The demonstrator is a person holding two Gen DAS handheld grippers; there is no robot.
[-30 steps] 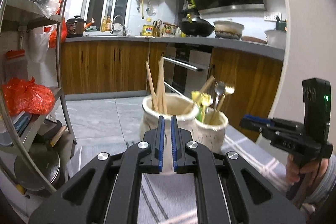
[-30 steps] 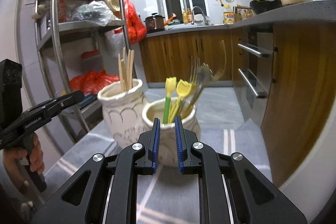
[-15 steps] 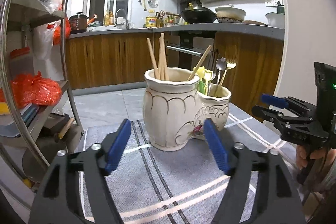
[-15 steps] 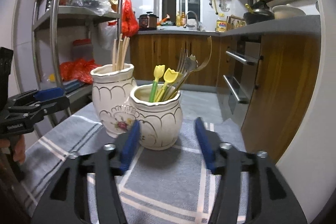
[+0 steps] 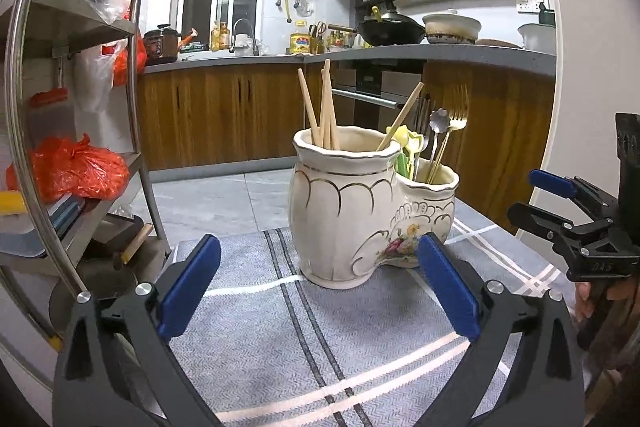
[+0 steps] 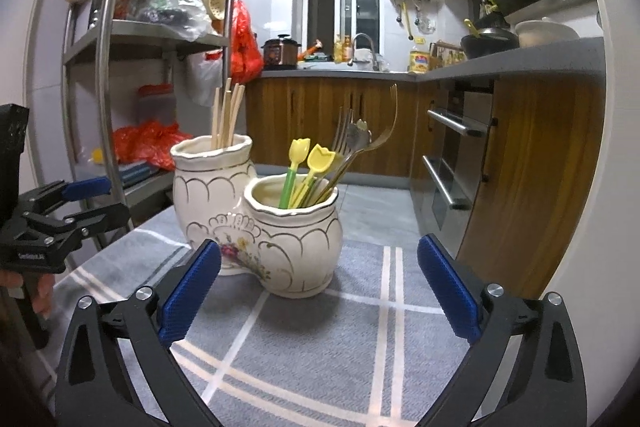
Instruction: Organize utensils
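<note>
A cream double-pot ceramic holder (image 5: 352, 215) stands on a grey striped cloth (image 5: 280, 339); it also shows in the right wrist view (image 6: 280, 227). The taller pot holds wooden chopsticks (image 5: 324, 107). The lower pot holds yellow-green plastic spoons (image 6: 308, 167) and metal forks and spoons (image 5: 444, 131). My left gripper (image 5: 320, 291) is open and empty, in front of the holder. My right gripper (image 6: 320, 287) is open and empty, in front of the lower pot. Each gripper shows at the edge of the other's view: the right one (image 5: 560, 211), the left one (image 6: 76, 203).
A metal shelf rack (image 5: 80, 107) with red bags stands at the left of the table. Wooden kitchen cabinets (image 5: 224, 115) and an oven (image 6: 452, 163) lie beyond. The table edge drops off behind the holder to a tiled floor (image 5: 216, 203).
Both grippers went from shut to wide open and drew back from the holder. The holder and utensils have not moved.
</note>
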